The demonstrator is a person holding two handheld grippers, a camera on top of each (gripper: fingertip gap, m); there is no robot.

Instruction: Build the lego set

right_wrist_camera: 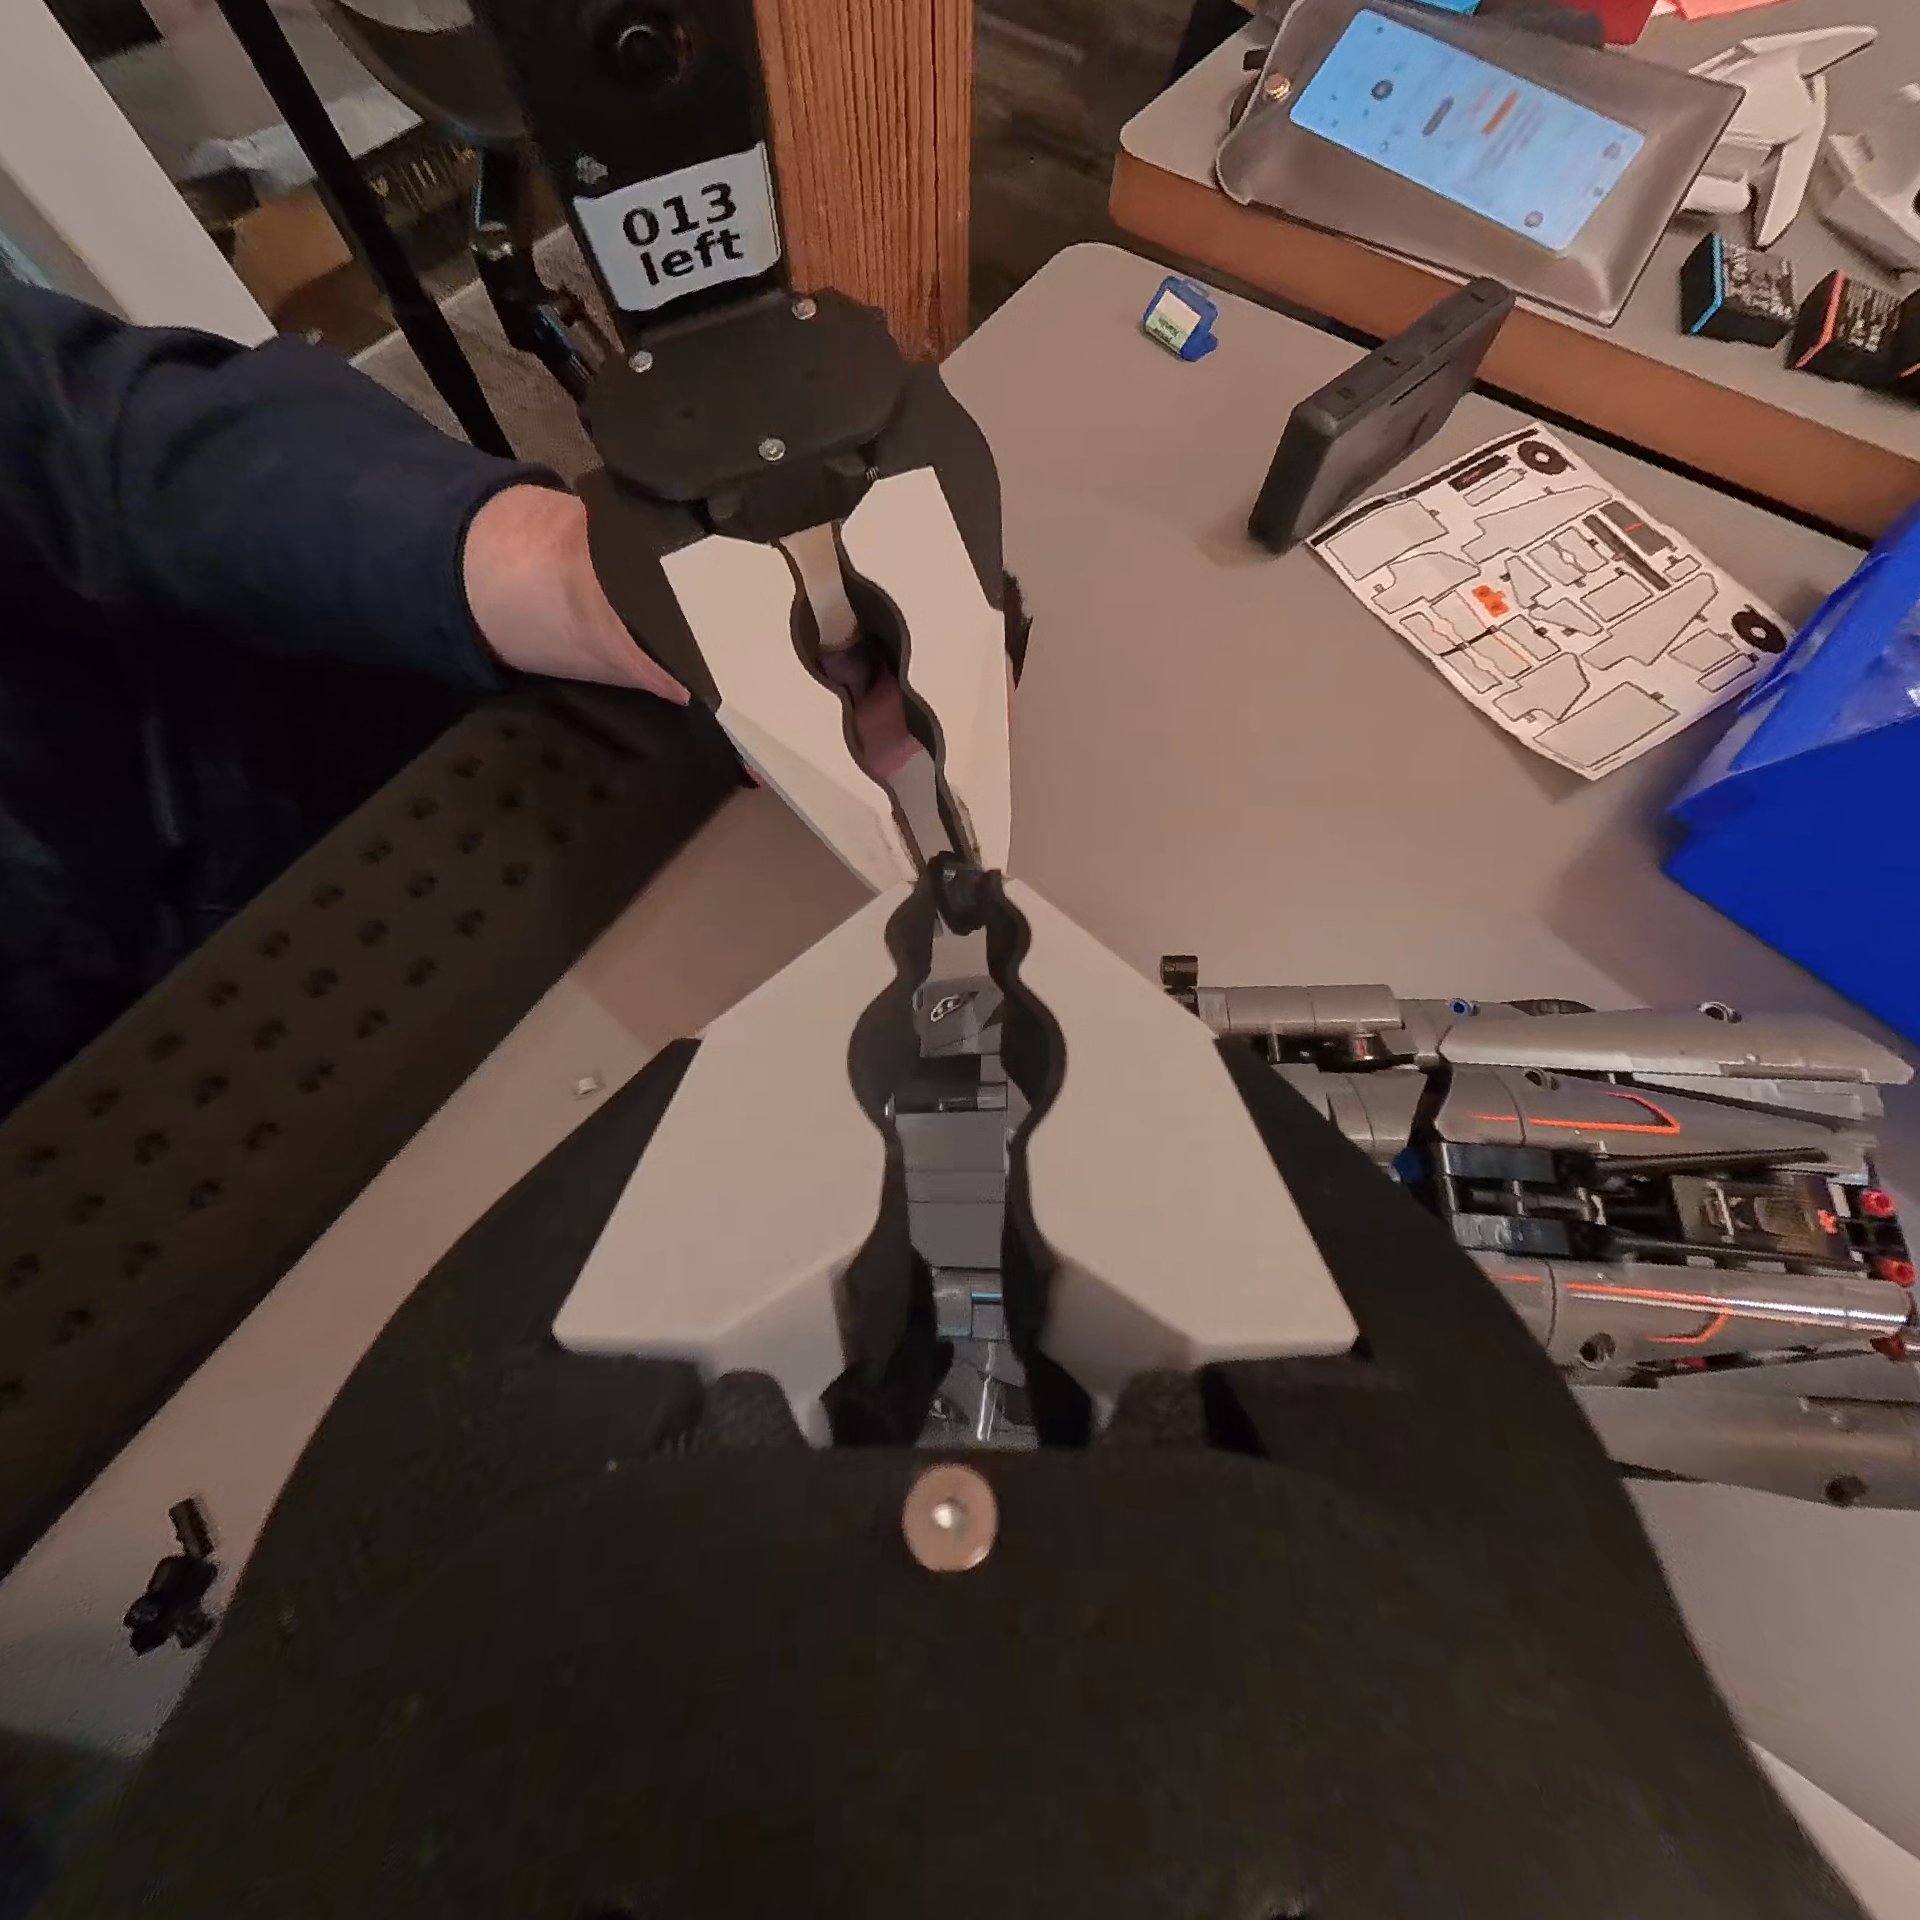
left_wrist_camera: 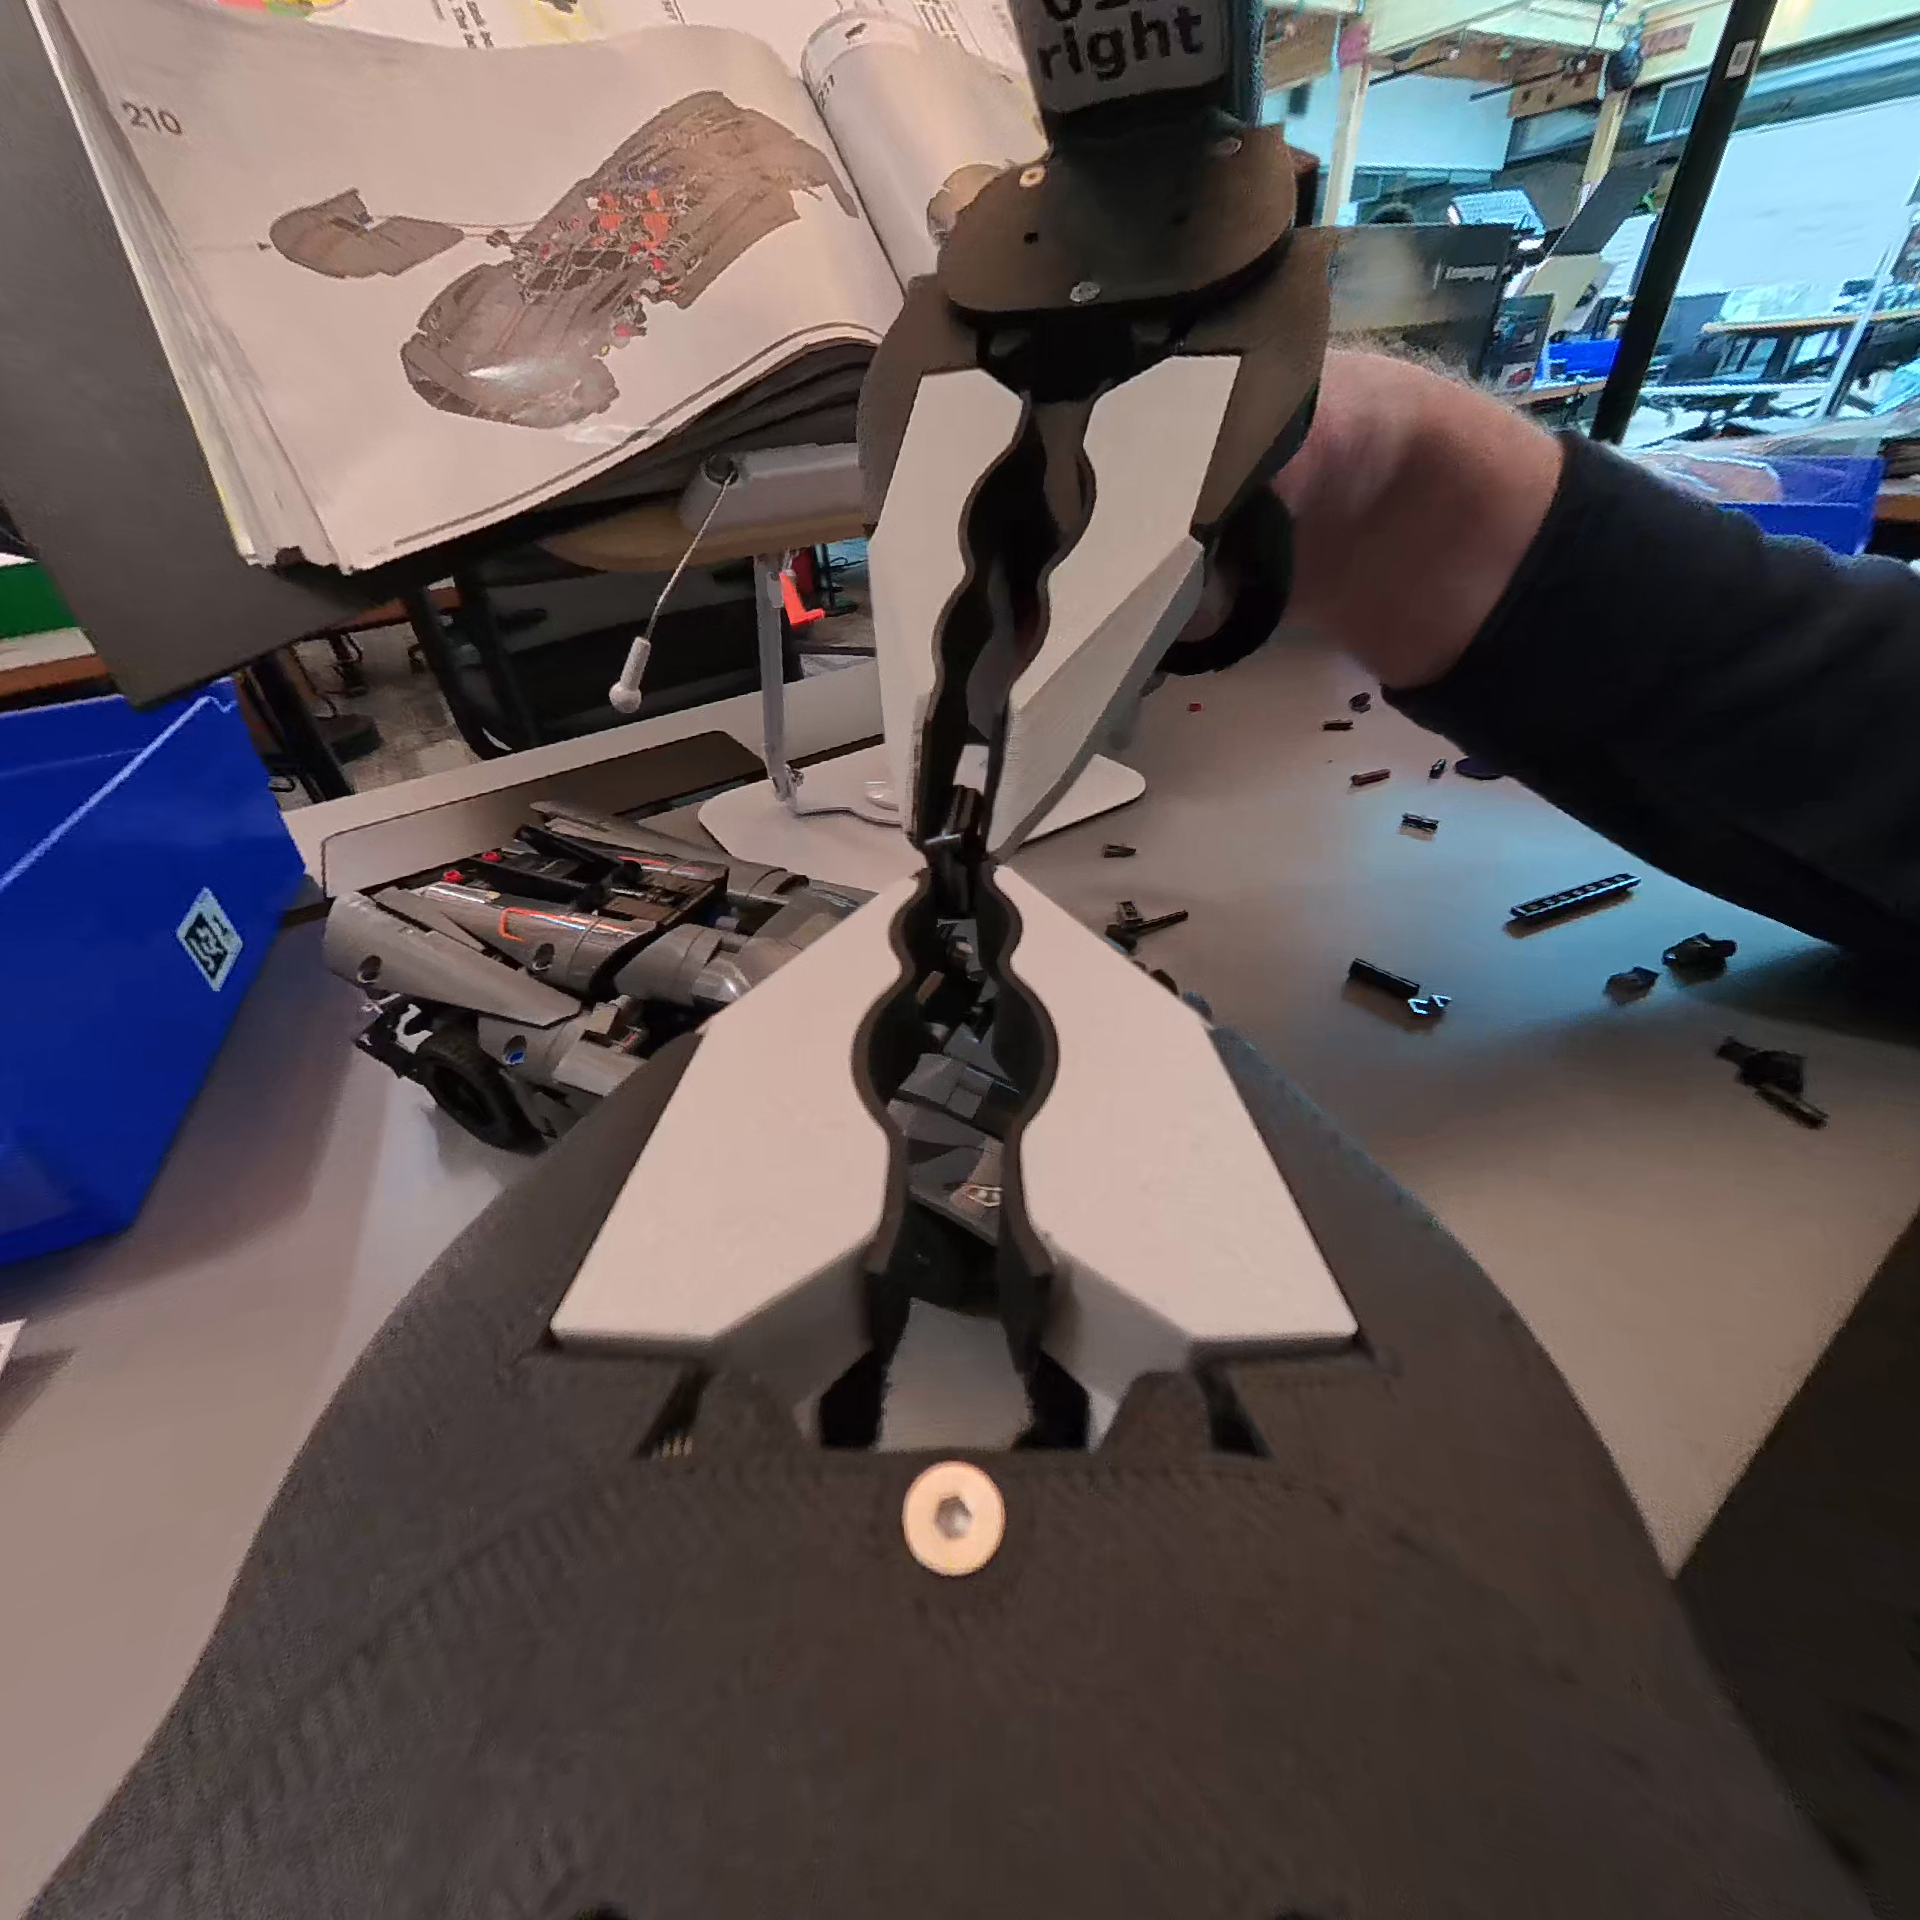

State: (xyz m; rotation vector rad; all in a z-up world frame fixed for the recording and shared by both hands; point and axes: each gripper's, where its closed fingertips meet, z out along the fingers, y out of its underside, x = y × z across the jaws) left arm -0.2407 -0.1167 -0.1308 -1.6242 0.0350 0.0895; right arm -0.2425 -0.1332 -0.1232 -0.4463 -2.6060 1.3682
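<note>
A small black Lego piece (left_wrist_camera: 951, 831) is pinched between the tips of both grippers, held above the grey table (left_wrist_camera: 1455, 1195). The left gripper (left_wrist_camera: 948, 896) and the right gripper (right_wrist_camera: 961, 902) meet tip to tip, each clamped on it, white wedge-shaped fingers lined with wavy black pads. Directly beneath, the grey Lego car (right_wrist_camera: 1621, 1164) with orange stripes is lying on the table, partly hidden by the fingers. Loose black pieces (left_wrist_camera: 1574, 896) are scattered nearby. An open instruction book (left_wrist_camera: 468, 291) is propped on a stand behind; a blue bin (left_wrist_camera: 125, 935) stands beside the car, a sticker sheet (right_wrist_camera: 1548, 603) further off.
</note>
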